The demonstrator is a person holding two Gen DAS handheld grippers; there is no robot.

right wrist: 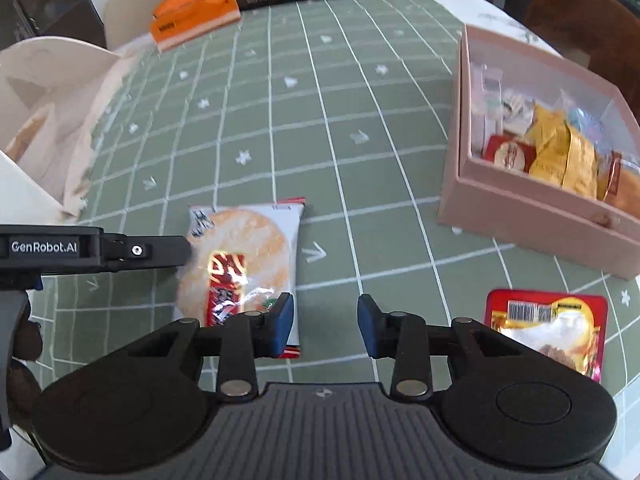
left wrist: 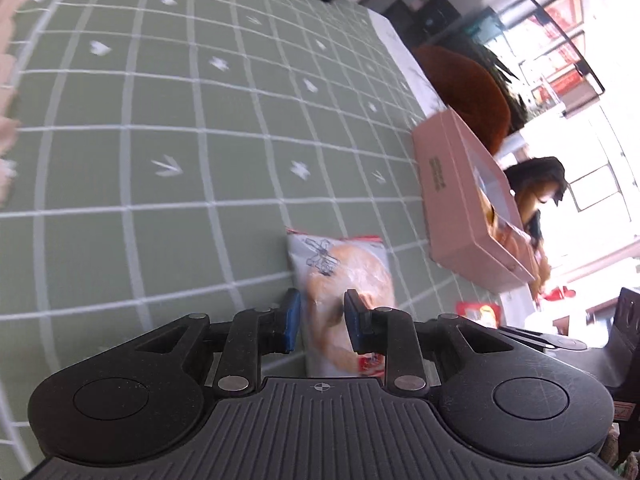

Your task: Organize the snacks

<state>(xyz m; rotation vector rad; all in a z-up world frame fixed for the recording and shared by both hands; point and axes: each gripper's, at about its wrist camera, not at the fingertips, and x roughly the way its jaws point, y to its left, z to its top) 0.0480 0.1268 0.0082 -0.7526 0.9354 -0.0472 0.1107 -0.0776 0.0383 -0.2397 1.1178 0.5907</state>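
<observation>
Table [right wrist: 360,200]: green grid cloth. Used as the staging area, with loose snacks laid flat on it.

Box [right wrist: 520,216]: pink and open-topped, set at the right edge of the table. It is already partly filled with yellow and red packs, so it is judged to be the bin that the snacks are sorted into. It is kept well apart from the loose packs.

Cracker pack [right wrist: 248,248]: lies flat on the cloth, left of centre and near the front edge. Its long axis runs near-to-far and leans slightly right at the far end. Red sealed edges are seen at both ends, with the printed face up. In the left wrist view that axis is roughly in line with the gripper's pointing direction.

Red pack [right wrist: 548,328]: lies flat with the barcode side up, just right of the right gripper and partly hidden by its body. It is not touched.

Left gripper [left wrist: 322,312]: brought in at the cracker pack's left edge. Its pads are set narrowly apart with the pack seen between and under them. Whether the pack is actually pinched cannot be told.

Right gripper [right wrist: 326,312]: fingers are seen apart over bare cloth between the two packs, with nothing held.
</observation>
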